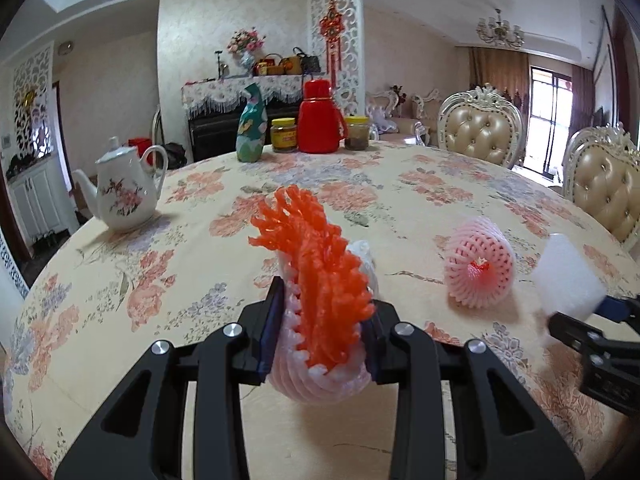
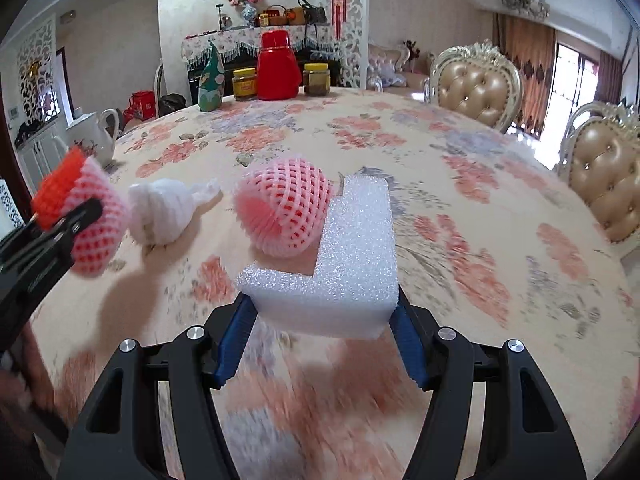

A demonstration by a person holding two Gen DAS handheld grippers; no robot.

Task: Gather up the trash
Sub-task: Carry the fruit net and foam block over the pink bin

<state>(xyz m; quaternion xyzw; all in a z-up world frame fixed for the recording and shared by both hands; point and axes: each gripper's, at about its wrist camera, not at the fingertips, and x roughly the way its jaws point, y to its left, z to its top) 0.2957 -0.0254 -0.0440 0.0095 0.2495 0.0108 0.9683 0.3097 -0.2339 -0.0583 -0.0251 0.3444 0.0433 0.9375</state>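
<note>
Meanwhile, the left gripper [image 1: 326, 340] clamps an orange-and-pink foam net [image 1: 320, 280] and the right gripper [image 2: 326, 336] clamps an L-shaped foam block [image 2: 344, 264], both above the bench [image 1: 420, 184]; a loose pink net [image 2: 286, 210] lies ahead, nearer the right.

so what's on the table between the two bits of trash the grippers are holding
In the right wrist view, a white foam net and a pink foam net lie on the tablecloth between the left gripper's pink-and-orange net and the right gripper's L-shaped foam block.
</note>
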